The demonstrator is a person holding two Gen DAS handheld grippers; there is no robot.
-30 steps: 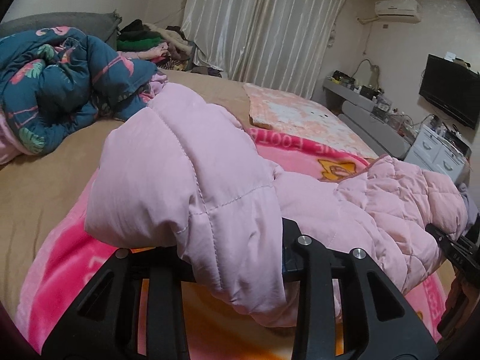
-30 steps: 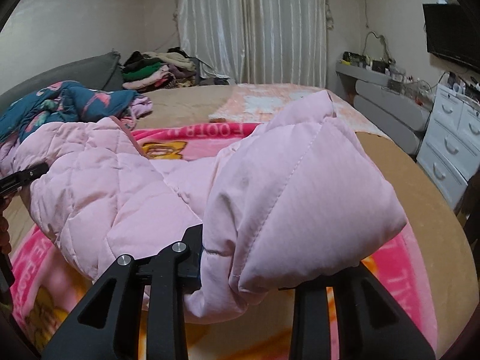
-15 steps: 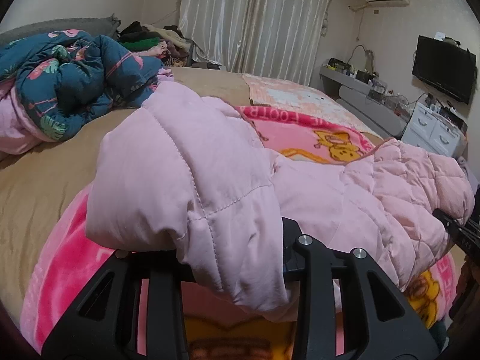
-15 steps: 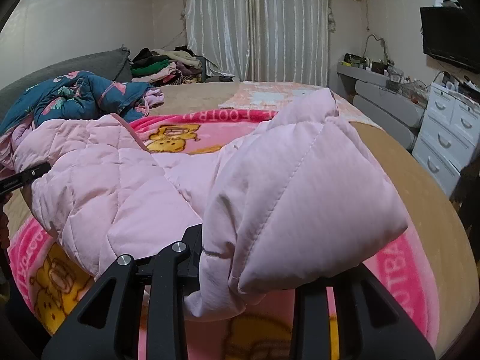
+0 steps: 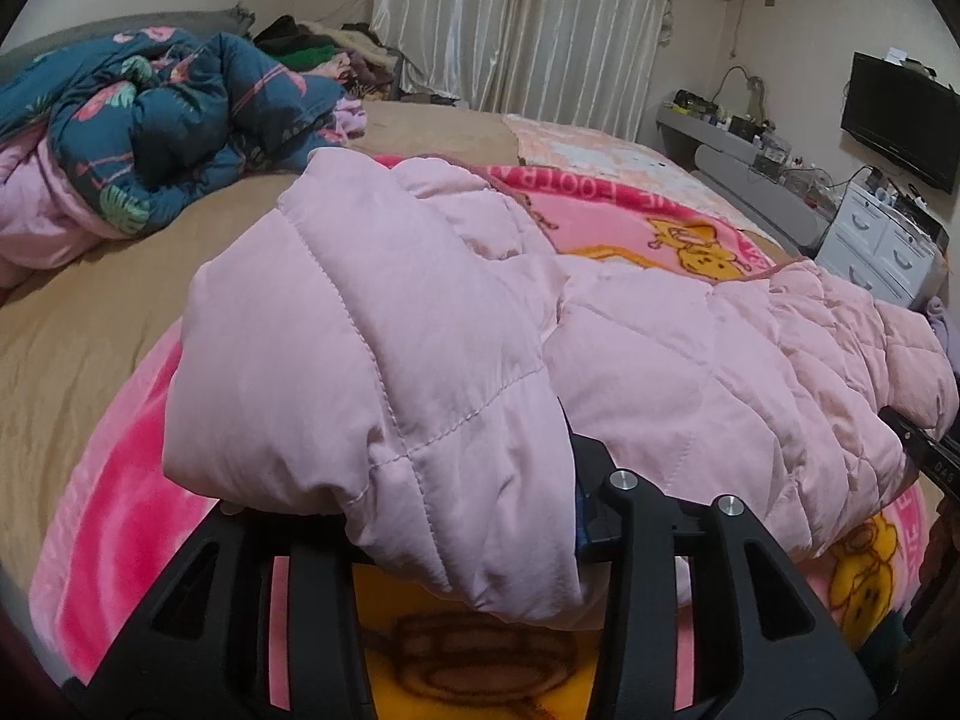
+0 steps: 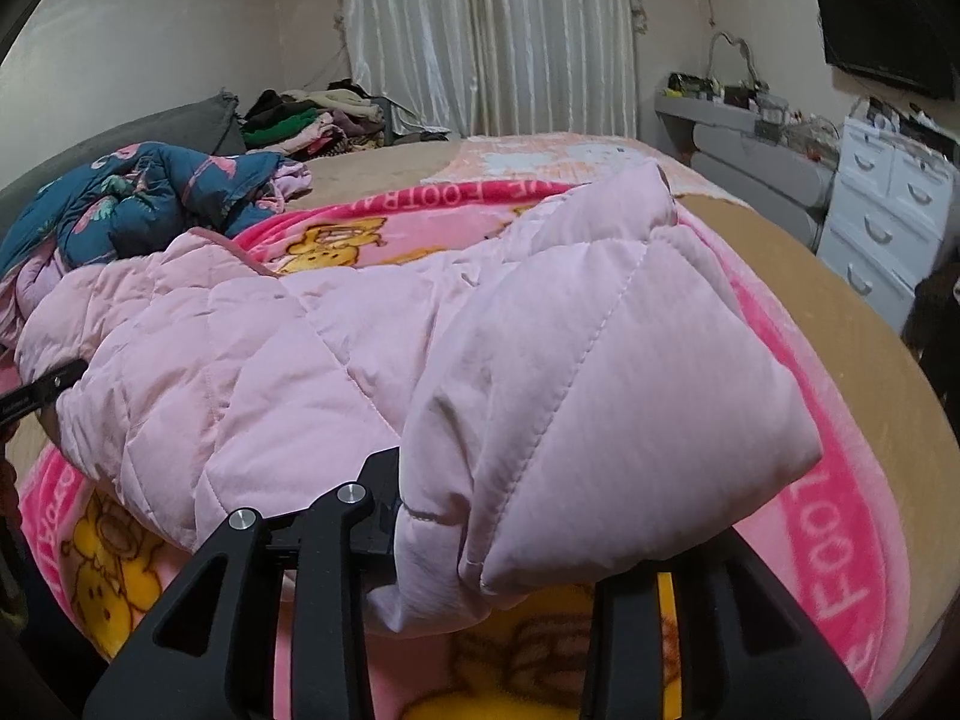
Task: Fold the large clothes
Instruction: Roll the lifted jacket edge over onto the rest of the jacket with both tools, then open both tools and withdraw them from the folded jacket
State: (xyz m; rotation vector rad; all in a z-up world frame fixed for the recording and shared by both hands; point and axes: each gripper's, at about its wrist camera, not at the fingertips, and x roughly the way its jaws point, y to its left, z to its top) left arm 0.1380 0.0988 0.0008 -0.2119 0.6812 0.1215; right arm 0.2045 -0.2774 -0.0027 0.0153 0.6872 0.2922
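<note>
A pale pink quilted puffer jacket (image 5: 690, 360) hangs between my two grippers above a bright pink cartoon blanket (image 5: 108, 528) on the bed. My left gripper (image 5: 468, 516) is shut on one corner of the jacket, which bulges over and hides the fingertips. My right gripper (image 6: 498, 516) is shut on the other corner (image 6: 600, 360), its fingertips also covered by fabric. The right gripper's edge shows at the far right of the left wrist view (image 5: 924, 450). The jacket's middle sags toward the blanket (image 6: 840, 540).
A crumpled dark blue flamingo-print duvet (image 5: 156, 120) lies on the tan sheet (image 5: 54, 324) at left. Piled clothes (image 6: 312, 120) sit by the curtains. White drawers (image 6: 888, 228), a grey shelf and a wall TV (image 5: 900, 114) stand at right.
Both grippers have pulled back toward the near end of the bed and lowered, carrying the jacket along; more of the pink blanket shows beyond it. Both grips are unchanged.
</note>
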